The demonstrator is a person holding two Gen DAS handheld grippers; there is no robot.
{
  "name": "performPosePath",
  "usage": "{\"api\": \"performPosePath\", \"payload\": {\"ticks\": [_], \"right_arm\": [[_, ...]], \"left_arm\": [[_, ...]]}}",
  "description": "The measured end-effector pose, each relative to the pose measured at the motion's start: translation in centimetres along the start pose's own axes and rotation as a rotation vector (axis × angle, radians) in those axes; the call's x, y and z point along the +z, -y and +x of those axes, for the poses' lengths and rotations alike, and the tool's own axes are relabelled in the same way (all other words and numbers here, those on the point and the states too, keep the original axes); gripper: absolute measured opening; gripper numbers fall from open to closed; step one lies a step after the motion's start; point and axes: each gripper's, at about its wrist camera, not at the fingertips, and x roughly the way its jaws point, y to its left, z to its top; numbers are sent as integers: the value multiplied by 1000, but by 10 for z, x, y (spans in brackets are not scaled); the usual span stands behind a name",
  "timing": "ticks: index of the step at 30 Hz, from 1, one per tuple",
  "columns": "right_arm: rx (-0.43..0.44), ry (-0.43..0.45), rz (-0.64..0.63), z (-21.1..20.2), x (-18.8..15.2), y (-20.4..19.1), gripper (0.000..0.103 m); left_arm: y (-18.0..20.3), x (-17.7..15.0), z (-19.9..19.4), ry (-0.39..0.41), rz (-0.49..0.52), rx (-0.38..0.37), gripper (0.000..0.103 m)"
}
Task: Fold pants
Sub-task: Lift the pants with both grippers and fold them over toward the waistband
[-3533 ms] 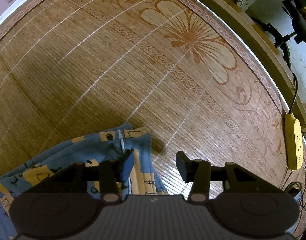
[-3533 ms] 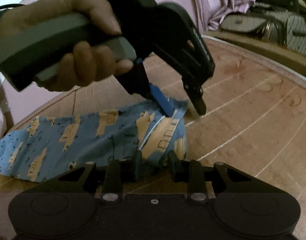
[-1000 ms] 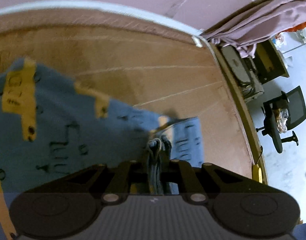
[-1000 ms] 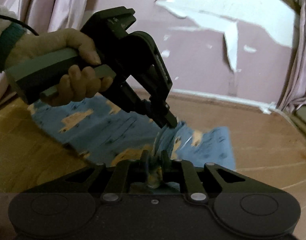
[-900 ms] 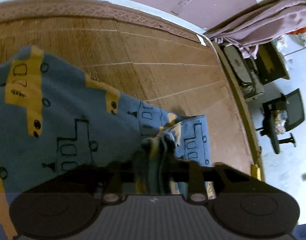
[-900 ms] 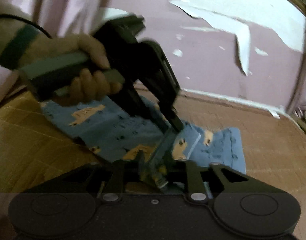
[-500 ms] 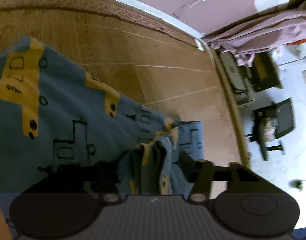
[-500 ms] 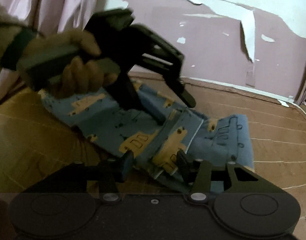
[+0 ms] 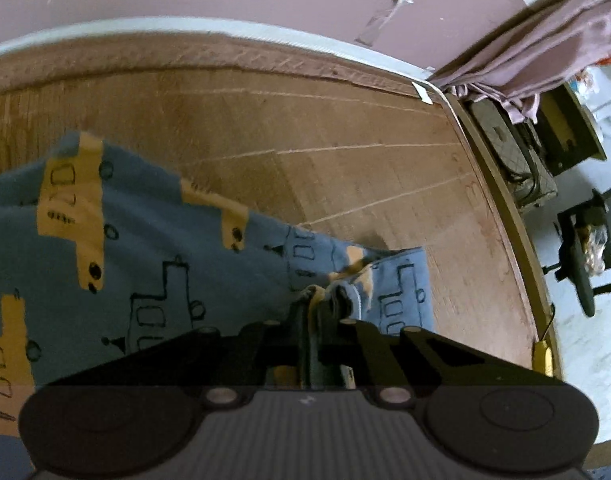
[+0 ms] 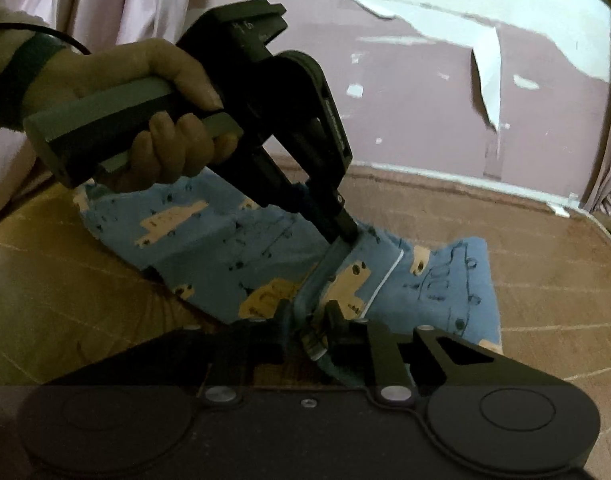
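Right wrist view showed the blue printed pants (image 10: pixel 225 248) lying on the woven mat (image 10: pixel 545 264), one end doubled over. The left gripper (image 10: pixel 341 232) and right gripper (image 10: pixel 307 320) each pinched that edge. Judging by this, folding was midway; smoothing remained.

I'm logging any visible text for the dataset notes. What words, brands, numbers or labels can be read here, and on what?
Left gripper body: raised lettering along its curved arm and marks on its top block, too blurred to read.
Pants: drawn vehicles and buildings only, no words.
Nothing else carries readable text.
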Motion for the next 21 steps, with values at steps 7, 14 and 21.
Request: {"api": "performPosePath", "payload": {"ticks": [7, 14, 21], "right_arm": [[-13, -8, -15, 1, 0, -2, 18], [-7, -25, -45, -2, 12, -17, 18], [-21, -61, -83, 0, 37, -41, 18]], "left_arm": [[2, 4, -1, -4, 9, 1, 6], [-17, 1, -14, 1, -33, -65, 5], [-50, -1, -49, 61, -71, -120, 4]]}}
